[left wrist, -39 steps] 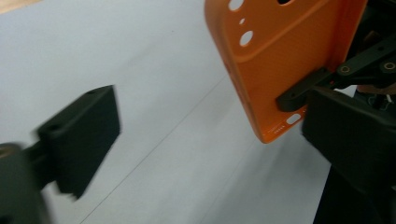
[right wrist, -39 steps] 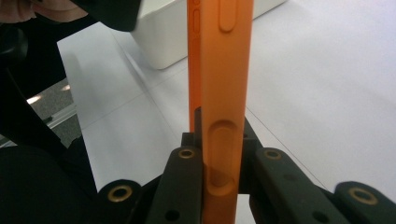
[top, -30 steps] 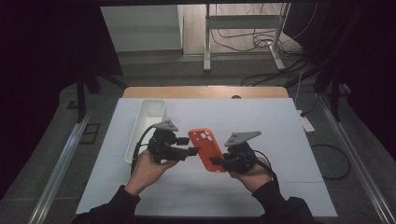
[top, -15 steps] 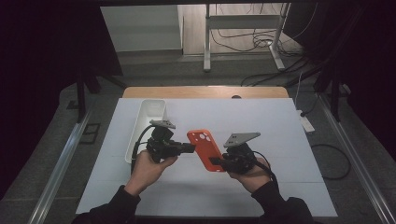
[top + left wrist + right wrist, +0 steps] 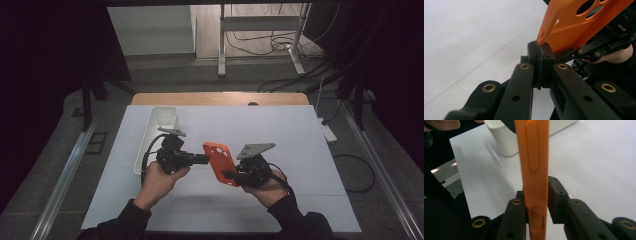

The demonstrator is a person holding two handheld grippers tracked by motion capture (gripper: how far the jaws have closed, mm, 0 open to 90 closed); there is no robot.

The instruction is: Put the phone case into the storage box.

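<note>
The orange soft-plastic phone case [image 5: 220, 163] with round camera cut-outs hangs in the air above the middle of the white table top [image 5: 300, 135], passed between the two tongs. The left gripper [image 5: 206, 159] has its jaws fully closed, pinching the thin edge of the case at its left corner; in the left gripper view the pads [image 5: 541, 62] meet on the orange rim [image 5: 541, 37]. The right gripper [image 5: 227, 175] has the near end of the case standing between its jaws, which have just been opening: in the right gripper view the left pad sits against the case [image 5: 534, 170] while a gap shows at the right pad [image 5: 555, 200], so its hold looks loosened rather than firm.

This looks like a handover from right to left. To do it well, the left pinch should be confirmed secure before the right jaws widen further, since a narrow bite on a flexible rim may let the case twist or sag. Keeping both hands level and close helps.

Compared with a second ago, the left jaws, then partly open beside the case, are now clamped on it; the case and both hands sit in much the same place. The white rectangular plastic bin [image 5: 157, 135] stands at the far left.
</note>
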